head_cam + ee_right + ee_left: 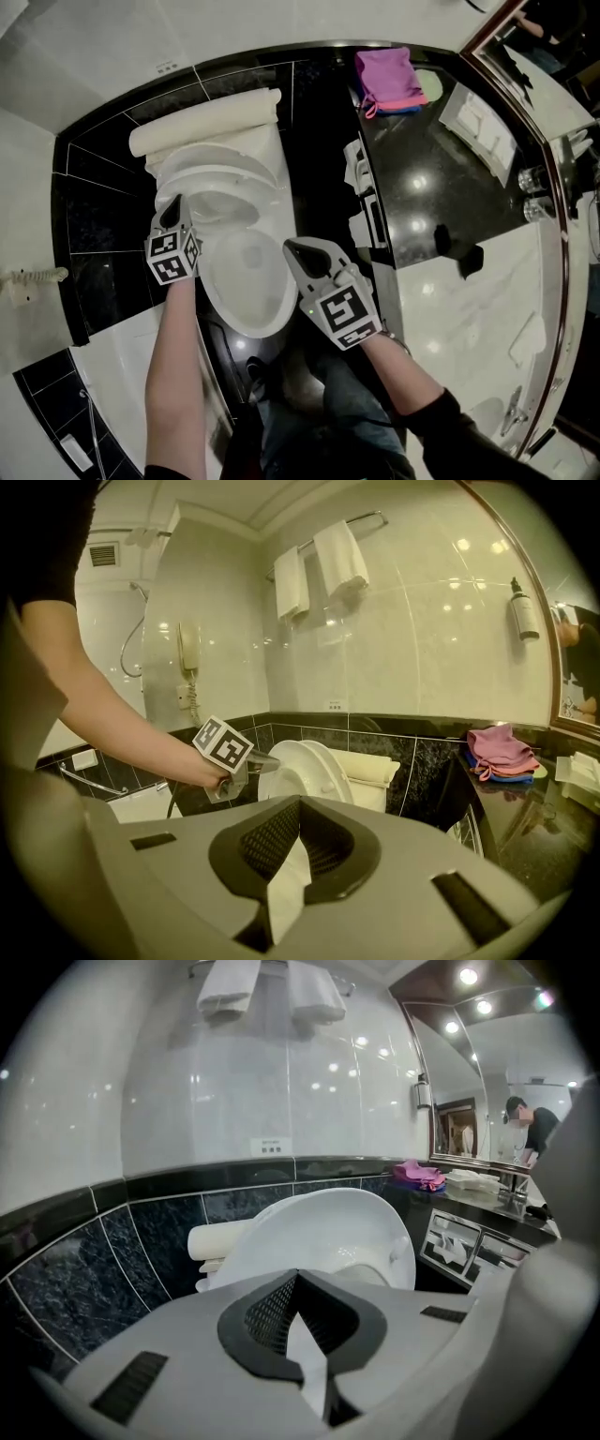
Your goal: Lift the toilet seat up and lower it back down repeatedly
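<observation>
Holding a gripper in each hand, we are standing over the white ceramic toilet bowl (246, 281) set against the black tiled wall. The white oval plastic toilet seat (217, 183) is standing raised, leaning back towards the cream cistern top (206, 122), and the bowl below it is lying open. The left gripper (172, 214) is reaching in at the seat's left edge. In the right gripper view its tip is showing right at the rim of the upright seat (302, 771), though we cannot tell whether it is touching. Its jaws are clenched together with nothing between them, and its own view is looking straight at the seat's underside (328, 1232). The right gripper (296, 249) is hovering over the bowl's right side, apart from the seat, its jaws likewise pressed together and empty. To the right, a folded pink cloth (387, 80) is lying on the glossy black tabletop (422, 187). Two white towels (323, 569) are hanging on a rail above the toilet.
</observation>
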`<state>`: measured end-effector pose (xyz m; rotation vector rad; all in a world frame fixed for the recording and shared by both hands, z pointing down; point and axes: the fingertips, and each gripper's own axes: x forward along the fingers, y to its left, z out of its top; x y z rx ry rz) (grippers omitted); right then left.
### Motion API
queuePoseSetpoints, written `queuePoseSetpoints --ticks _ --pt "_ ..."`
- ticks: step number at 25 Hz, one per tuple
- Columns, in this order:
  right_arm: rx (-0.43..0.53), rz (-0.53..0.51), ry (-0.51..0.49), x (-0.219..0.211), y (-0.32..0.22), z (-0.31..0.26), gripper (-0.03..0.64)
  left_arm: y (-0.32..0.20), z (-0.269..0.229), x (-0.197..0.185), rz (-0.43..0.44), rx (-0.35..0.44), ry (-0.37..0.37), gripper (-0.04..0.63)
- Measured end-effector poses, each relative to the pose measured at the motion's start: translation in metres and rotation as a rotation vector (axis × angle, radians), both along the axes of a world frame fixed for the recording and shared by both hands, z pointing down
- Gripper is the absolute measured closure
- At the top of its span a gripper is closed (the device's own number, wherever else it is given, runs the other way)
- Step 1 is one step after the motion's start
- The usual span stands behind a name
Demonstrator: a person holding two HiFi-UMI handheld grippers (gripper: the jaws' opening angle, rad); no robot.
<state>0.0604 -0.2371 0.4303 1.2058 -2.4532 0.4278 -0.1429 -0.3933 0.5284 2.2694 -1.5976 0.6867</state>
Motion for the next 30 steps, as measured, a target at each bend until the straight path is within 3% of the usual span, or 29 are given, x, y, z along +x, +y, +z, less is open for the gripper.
queuePoseSetpoints --ticks 14,30 --pt "-0.013 0.02 0.004 0.005 0.003 0.004 0.6 0.007 -0.014 0.007 -0.002 0.017 0.015 0.607" --pt "0.027 0.113 -0.002 -0.028 0.078 -0.095 0.6 0.168 -0.195 0.005 0.14 0.161 0.066 0.607"
